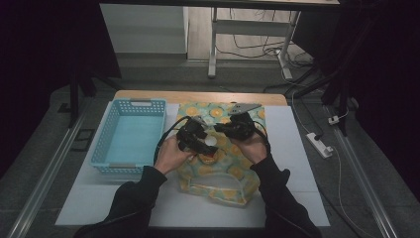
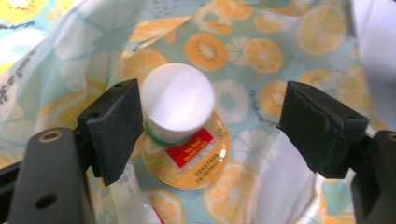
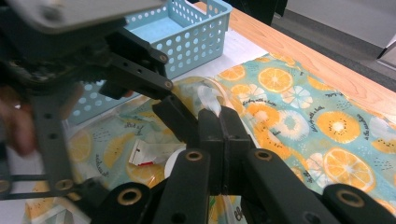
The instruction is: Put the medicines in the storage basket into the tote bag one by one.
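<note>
A fruit-print bag [image 1: 223, 193] lies on the white mat with its mouth held up in the middle. Inside it stands a bottle [image 2: 177, 102] with a white cap and a red and orange label. My left gripper [image 2: 210, 121] is open around the cap: the left pad sits right against it, the right pad is well apart. From above, the left gripper [image 1: 203, 141] hovers over the white cap [image 1: 211, 142]. My right gripper [image 3: 219, 116] is shut, pinching the bag's clear rim [image 3: 208, 95] at its tips. In the high view, the right gripper [image 1: 222, 128] is just right of the left one.
A light blue perforated basket [image 1: 130, 134] stands on the mat left of the bag, and it is seen close behind the left gripper as the basket [image 3: 187, 32]. The wooden table edge [image 1: 198, 96] runs behind. A power strip [image 1: 319, 145] lies on the floor at right.
</note>
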`<state>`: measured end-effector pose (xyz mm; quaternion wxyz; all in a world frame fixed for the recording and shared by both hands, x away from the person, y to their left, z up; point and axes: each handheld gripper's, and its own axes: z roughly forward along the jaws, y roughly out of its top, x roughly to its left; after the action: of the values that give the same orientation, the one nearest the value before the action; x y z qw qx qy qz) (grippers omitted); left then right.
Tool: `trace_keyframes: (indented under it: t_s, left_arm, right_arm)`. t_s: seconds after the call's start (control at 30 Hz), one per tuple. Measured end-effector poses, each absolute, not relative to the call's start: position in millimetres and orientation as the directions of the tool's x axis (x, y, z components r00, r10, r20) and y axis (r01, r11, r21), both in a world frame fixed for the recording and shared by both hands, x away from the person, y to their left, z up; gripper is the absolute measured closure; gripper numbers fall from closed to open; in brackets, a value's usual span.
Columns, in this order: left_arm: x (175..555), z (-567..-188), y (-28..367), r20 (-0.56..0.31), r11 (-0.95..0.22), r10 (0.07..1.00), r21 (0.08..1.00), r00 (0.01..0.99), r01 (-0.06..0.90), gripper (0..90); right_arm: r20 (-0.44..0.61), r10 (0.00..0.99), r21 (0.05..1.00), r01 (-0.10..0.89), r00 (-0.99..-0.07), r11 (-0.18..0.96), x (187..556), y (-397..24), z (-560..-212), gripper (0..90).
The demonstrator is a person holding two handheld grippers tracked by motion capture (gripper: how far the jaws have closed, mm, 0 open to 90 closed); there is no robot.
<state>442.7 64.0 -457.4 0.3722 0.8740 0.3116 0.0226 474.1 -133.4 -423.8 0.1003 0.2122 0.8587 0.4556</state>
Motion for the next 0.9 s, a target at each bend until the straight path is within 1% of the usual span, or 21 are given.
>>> trace_keyframes:
  t_s: [0.13,0.3,0.33,0.67,0.7,0.8,0.9]
  left_arm:
    - [436,-455,66,-0.206,-0.52,0.545,0.678,0.813,0.52,16.6]
    - [428,-452,70,-0.209,-0.509,0.522,0.701,0.827,0.499,5.6]
    - [426,-452,71,-0.213,-0.508,0.514,0.705,0.831,0.495,4.6]
    - [407,-457,79,-0.211,-0.508,0.49,0.719,0.846,0.474,1.6]
    - [405,-458,79,-0.204,-0.512,0.491,0.719,0.847,0.47,0.3]
    - [399,-463,79,-0.174,-0.53,0.504,0.711,0.846,0.462,0.0]
    - [396,-466,80,-0.182,-0.528,0.501,0.71,0.846,0.466,0.0]
  right_arm:
    - [0.022,0.455,0.825,0.273,-0.89,0.495,474,-133,-424,90.0]
    - [0.02,0.455,0.825,0.272,-0.89,0.496,474,-133,-424,90.0]
    - [0.02,0.455,0.824,0.272,-0.89,0.496,474,-133,-424,90.0]
    - [0.019,0.453,0.825,0.27,-0.891,0.497,473,-133,-423,90.0]
    - [0.018,0.453,0.825,0.27,-0.891,0.497,473,-133,-424,90.0]
    - [0.017,0.452,0.824,0.268,-0.892,0.498,473,-133,-424,90.0]
    - [0.016,0.451,0.824,0.268,-0.892,0.499,472,-133,-424,90.0]
